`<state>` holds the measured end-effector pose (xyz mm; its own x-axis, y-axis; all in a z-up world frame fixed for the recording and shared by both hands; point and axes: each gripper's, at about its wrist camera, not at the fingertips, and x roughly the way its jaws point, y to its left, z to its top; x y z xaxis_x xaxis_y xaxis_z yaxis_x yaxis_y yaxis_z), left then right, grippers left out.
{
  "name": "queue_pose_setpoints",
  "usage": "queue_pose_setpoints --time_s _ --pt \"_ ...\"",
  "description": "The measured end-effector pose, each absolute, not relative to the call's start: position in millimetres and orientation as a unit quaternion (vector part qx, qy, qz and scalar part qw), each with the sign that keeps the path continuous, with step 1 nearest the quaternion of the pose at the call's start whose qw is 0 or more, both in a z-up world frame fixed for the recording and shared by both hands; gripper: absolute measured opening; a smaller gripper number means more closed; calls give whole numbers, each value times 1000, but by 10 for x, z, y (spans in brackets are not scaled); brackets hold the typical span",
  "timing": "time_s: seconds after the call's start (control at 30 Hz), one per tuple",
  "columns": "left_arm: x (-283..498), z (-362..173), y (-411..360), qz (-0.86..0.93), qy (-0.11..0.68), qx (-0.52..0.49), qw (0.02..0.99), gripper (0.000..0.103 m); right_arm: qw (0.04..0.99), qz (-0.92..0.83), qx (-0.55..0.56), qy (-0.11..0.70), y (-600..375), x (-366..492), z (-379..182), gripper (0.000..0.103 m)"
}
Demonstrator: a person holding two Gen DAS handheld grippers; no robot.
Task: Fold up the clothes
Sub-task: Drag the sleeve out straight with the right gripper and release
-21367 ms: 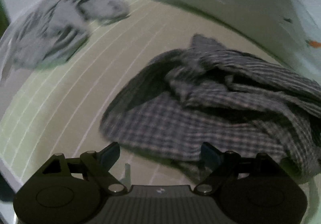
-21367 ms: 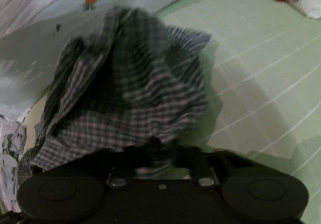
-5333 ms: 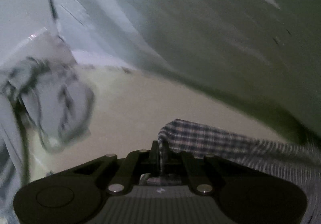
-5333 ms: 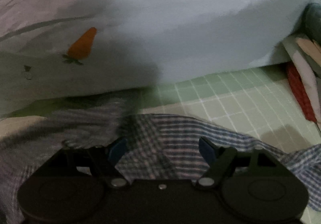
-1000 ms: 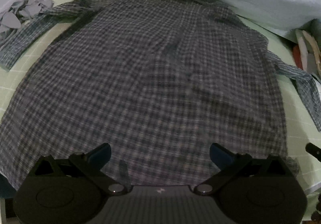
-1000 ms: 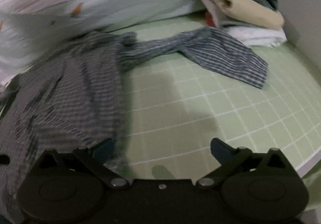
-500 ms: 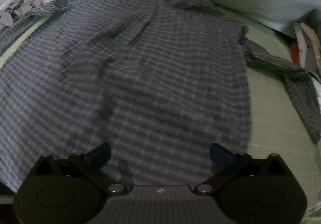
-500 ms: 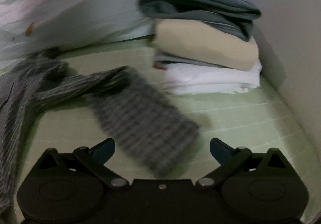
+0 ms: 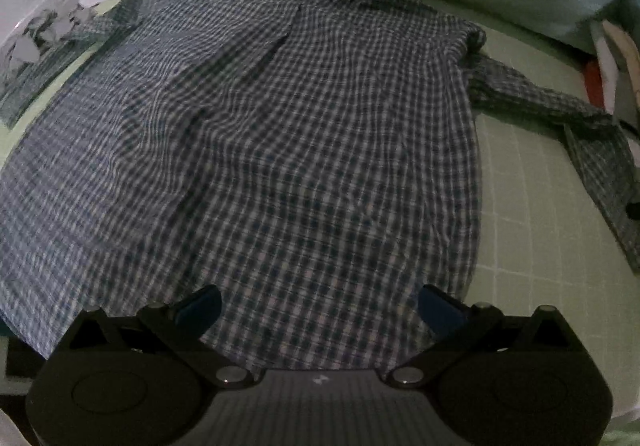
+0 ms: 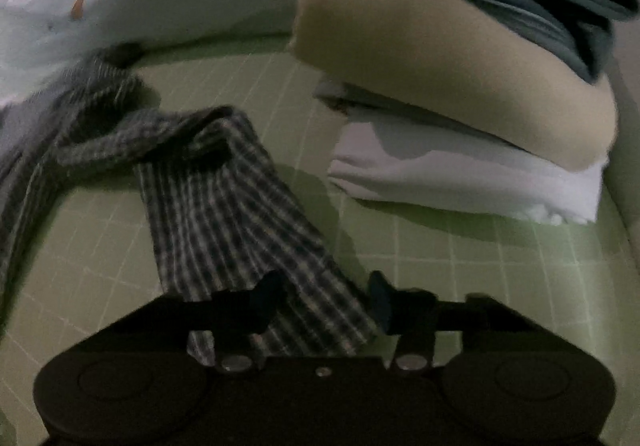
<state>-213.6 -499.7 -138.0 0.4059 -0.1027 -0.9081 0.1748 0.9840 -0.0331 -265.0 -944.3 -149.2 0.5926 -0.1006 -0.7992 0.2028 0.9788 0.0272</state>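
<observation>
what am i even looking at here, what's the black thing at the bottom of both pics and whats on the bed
Each black shape is a hand-held gripper; a person carries one in each hand, with a camera looking forward along its jaws. The left gripper is open above a checked shirt spread flat on a green gridded sheet. The right gripper has its jaws partly closed around the shirt's sleeve, though a firm grip isn't clear. Beside it sits a stack of folded clothes.

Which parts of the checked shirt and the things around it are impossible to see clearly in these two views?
- Blue-and-white checked cotton shirt: hem hidden by the left gripper, left wrist view.
- Shirt's right sleeve: cuff end hidden behind the right gripper; grip unclear.
- Stack of folded clothes: top cut off, blurred, right wrist view.
</observation>
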Motion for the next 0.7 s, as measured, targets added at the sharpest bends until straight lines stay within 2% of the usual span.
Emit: queue_pose_setpoints --time_s 0.03,0.1,0.2,0.33,0.57,0.63,0.7 --pt "-2142 -1386 -5005 -83 540 30 837 103 893 -80 46 440 -9416 -2662 -1480 17" --pt "-2151 -1399 -5041 -85 541 28 836 103 902 -73 6 426 -9346 -2704 -1430 10" --pt "-2164 -1405 -5096 -90 541 26 836 103 916 -111 -82 376 -9215 -2823 -1236 9" --pt "-2173 -1418 -5127 -95 540 26 836 103 913 -193 -244 265 -8854 -3139 -952 9" --pt "-2193 -1437 -5172 -103 539 27 836 103 902 -172 -223 328 -8603 -3501 -1319 10" --pt "-2196 -1450 -5185 -104 541 28 834 103 898 -166 -217 346 -8531 -3604 -1424 16" --pt "-2195 -1471 -5182 -104 548 28 830 103 893 -159 -211 363 -8460 -3707 -1529 34"
